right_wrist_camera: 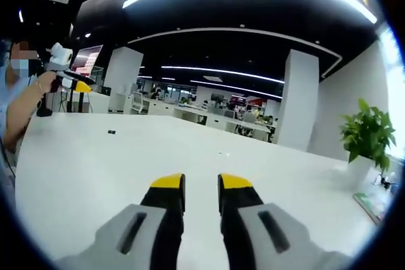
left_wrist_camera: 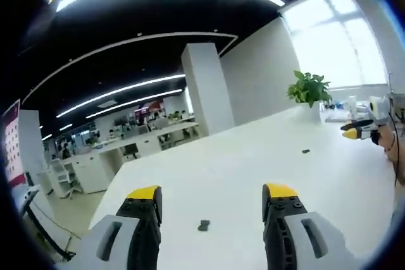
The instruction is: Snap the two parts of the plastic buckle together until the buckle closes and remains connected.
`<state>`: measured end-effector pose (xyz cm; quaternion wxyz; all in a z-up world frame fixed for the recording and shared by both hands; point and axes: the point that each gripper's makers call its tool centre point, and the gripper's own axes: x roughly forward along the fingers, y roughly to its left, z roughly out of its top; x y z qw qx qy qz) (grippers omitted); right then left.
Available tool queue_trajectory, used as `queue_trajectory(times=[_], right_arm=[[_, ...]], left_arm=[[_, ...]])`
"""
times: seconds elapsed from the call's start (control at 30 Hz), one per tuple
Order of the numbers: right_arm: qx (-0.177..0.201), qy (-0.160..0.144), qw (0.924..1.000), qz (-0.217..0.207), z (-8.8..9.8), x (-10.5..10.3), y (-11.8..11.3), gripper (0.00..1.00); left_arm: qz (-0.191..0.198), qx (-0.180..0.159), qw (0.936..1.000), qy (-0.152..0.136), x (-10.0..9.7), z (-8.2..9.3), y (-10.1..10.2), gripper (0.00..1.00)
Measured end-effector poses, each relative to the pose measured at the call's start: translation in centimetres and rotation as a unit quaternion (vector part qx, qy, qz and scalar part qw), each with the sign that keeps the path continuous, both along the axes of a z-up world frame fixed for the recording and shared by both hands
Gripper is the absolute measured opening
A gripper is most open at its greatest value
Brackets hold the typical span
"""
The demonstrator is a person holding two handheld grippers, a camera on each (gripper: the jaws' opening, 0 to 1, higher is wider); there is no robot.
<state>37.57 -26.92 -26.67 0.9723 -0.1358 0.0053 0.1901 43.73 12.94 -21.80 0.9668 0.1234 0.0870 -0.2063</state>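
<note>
One small dark buckle part [left_wrist_camera: 203,224] lies on the white table [left_wrist_camera: 240,169] between my left gripper's [left_wrist_camera: 212,193] yellow-tipped jaws, which stand wide open with nothing held. A second small dark part [left_wrist_camera: 305,151] lies farther out to the right. Beyond it my right gripper [left_wrist_camera: 354,132] hovers at the table's far right. In the right gripper view, the right gripper [right_wrist_camera: 201,183] has a narrow gap between its jaws and holds nothing. A small dark part [right_wrist_camera: 111,132] lies far off on the left of the table [right_wrist_camera: 253,175], near the left gripper [right_wrist_camera: 81,85], which a hand [right_wrist_camera: 44,85] holds.
A potted green plant [left_wrist_camera: 309,88] [right_wrist_camera: 369,134] stands at the table's far end by the window, with small items [left_wrist_camera: 345,113] beside it. An open office with desks [left_wrist_camera: 95,165] and a white pillar [left_wrist_camera: 207,86] lies past the table's edge.
</note>
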Motion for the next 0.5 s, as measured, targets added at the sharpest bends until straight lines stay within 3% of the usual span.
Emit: queue_trajectory(times=[0.17, 0.2, 0.37, 0.5], right_arm=[[0.000, 0.007, 1.0000, 0.005, -0.2, 0.0, 0.3, 0.20], [0.000, 0.008, 0.9999, 0.007, -0.3, -0.1, 0.3, 0.20], [0.002, 0.007, 0.9999, 0.015, -0.1, -0.2, 0.8, 0.20], [0.000, 0.006, 0.9999, 0.015, -0.1, -0.3, 0.7, 0.20]], left_arm=[[-0.013, 0.037, 0.9986, 0.036, 1.8, -0.9, -0.2, 0.65], [-0.011, 0.048, 0.9966, 0.065, 2.5, -1.9, 0.0, 0.65], [-0.005, 0.097, 0.9893, 0.109, 4.8, -4.0, 0.7, 0.61], [-0.029, 0.105, 0.9823, 0.152, 5.9, -5.8, 0.2, 0.61]])
